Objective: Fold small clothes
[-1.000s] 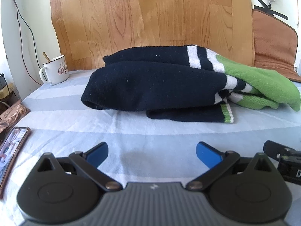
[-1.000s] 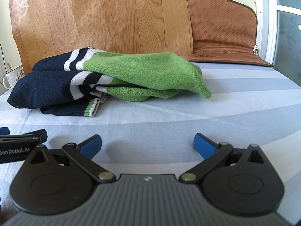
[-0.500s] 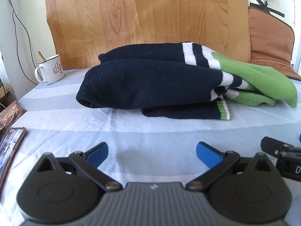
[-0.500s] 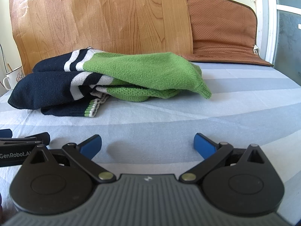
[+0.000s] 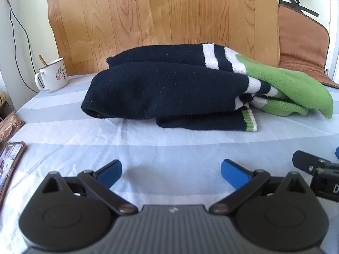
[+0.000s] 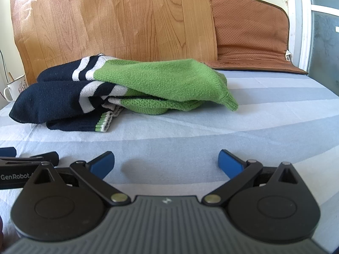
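Folded sweater [image 5: 173, 89] lies crosswise; navy end left, green end right.

In my left view, the folded sweater [image 5: 169, 89] lies mid-frame on the bedsheet [image 5: 169, 146], the wooden board [image 5: 161, 17] behind it, a mug [image 5: 54, 75] left, a phone [image 5: 9, 163] at lower left.

A knitted sweater [image 5: 169, 89], navy, white and green wool-like cloth with a fuzzy matt nap, lies on a soft, matt, pale blue striped cotton sheet [image 5: 169, 148]. Behind stands a smooth wood-grain panel [image 5: 159, 14] with a slight sheen, and a perforated brown leather-like cushion [image 6: 250, 33]. A glossy white enamel mug [image 5: 54, 77] is at the left. The left hand-held gripper [image 5: 171, 170] is matt black plastic with blue pads.
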Tool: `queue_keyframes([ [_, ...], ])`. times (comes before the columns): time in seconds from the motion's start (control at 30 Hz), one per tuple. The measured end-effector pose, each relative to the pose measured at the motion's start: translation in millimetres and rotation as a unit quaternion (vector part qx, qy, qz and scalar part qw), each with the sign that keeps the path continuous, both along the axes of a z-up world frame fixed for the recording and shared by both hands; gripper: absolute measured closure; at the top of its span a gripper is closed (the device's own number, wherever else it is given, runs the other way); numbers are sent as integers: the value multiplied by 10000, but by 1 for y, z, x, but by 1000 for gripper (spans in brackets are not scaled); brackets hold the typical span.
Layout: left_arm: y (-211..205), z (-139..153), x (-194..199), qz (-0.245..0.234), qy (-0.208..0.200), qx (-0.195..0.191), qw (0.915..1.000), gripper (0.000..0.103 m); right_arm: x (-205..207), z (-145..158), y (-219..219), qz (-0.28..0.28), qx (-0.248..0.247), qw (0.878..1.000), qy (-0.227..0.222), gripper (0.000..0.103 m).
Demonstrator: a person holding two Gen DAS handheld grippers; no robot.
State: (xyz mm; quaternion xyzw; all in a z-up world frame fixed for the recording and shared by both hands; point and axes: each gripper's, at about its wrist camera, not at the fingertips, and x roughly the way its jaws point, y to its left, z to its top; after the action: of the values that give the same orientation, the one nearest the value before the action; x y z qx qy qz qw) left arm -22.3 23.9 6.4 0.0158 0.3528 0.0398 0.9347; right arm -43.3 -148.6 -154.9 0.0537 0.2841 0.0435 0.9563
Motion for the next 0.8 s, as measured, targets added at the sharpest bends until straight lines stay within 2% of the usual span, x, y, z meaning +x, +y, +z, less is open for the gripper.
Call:
queue_keyframes([
  [0.23, 12, -3, -5, 122, -220, -455, 9986, 0, -2, 2, -6, -26, 214, 9997, -96, 0],
  [0.3, 13, -3, -6, 64, -217, -465, 9987, 0, -4, 8, -10, -81, 266, 9992, -300, 11],
  [0.33, 12, -3, -6, 20, -178, -406, 9990, 0, -6, 12, -12, -69, 247, 9987, -440, 15],
  [0.4, 8, -4, -6, -157, -65, -171, 9997, 0, -5, 26, -12, 65, 139, 9970, -765, 29],
  [0.43, 8, -4, -7, -221, -53, -181, 9996, 0, -3, 33, -11, 180, 85, 9957, -910, 33],
  [0.47, 10, -3, -8, -259, -42, -236, 9994, 0, 2, 42, -10, 345, 21, 9937, -1062, 38],
  [0.57, 18, -1, -11, -366, -22, -412, 9985, 0, 22, 62, 5, 886, -310, 9871, -1301, 39],
  [0.67, 33, 4, -12, -358, 53, -648, 9972, 0, 50, 64, 29, 1469, -888, 9772, -1248, 40],
  [0.73, 44, 7, -12, -300, 111, -819, 9961, 0, 68, 56, 43, 1610, -1249, 9719, -1181, 42],
  [0.77, 50, 9, -11, -253, 132, -901, 9955, 0, 81, 53, 49, 1679, -1332, 9709, -1069, 60],
  [0.8, 56, 11, -9, -211, 145, -982, 9948, 0, 94, 51, 52, 1786, -1331, 9707, -902, 91],
])
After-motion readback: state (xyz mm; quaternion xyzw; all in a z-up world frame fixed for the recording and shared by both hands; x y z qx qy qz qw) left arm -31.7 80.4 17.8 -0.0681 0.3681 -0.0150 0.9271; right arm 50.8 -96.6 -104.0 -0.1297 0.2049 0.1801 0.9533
